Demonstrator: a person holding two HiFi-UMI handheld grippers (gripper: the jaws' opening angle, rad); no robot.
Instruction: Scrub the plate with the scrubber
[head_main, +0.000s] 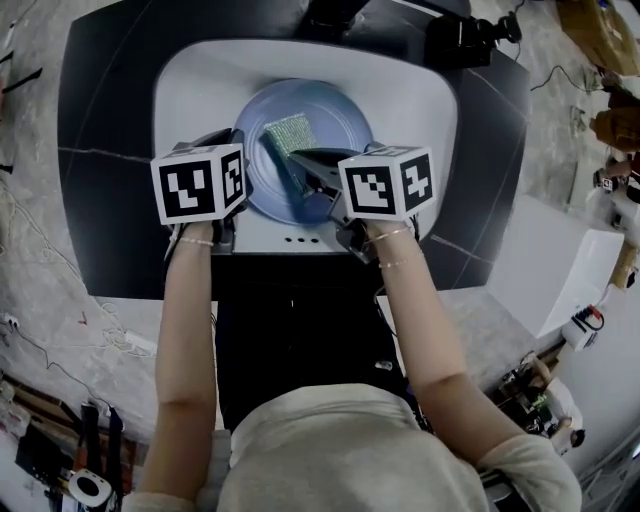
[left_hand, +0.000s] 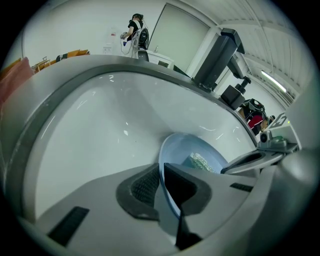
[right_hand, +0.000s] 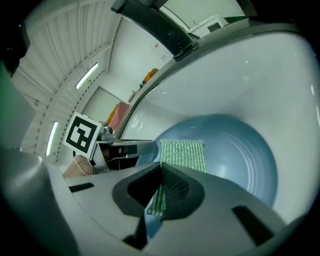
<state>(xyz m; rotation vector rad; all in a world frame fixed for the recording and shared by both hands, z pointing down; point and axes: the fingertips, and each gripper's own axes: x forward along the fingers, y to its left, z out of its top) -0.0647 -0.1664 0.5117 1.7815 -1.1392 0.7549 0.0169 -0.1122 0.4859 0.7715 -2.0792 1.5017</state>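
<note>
A pale blue plate (head_main: 330, 115) lies tilted in the white sink (head_main: 200, 90). My left gripper (head_main: 238, 152) is shut on the plate's left rim; in the left gripper view the rim (left_hand: 167, 150) runs between the two pads of the left gripper (left_hand: 161, 182). A green mesh scrubber (head_main: 288, 132) lies flat on the plate's face. My right gripper (head_main: 302, 165) is shut on the scrubber's near end. In the right gripper view the scrubber (right_hand: 182, 152) sticks out past the right gripper (right_hand: 160, 187) onto the plate (right_hand: 245, 160). The left gripper's marker cube (right_hand: 81, 134) shows at left.
A dark faucet (head_main: 335, 15) stands at the sink's far side, also seen as a faucet (left_hand: 215, 57) in the left gripper view. A dark countertop (head_main: 100, 150) surrounds the basin. A white box (head_main: 555, 265) and cables lie on the floor to the right.
</note>
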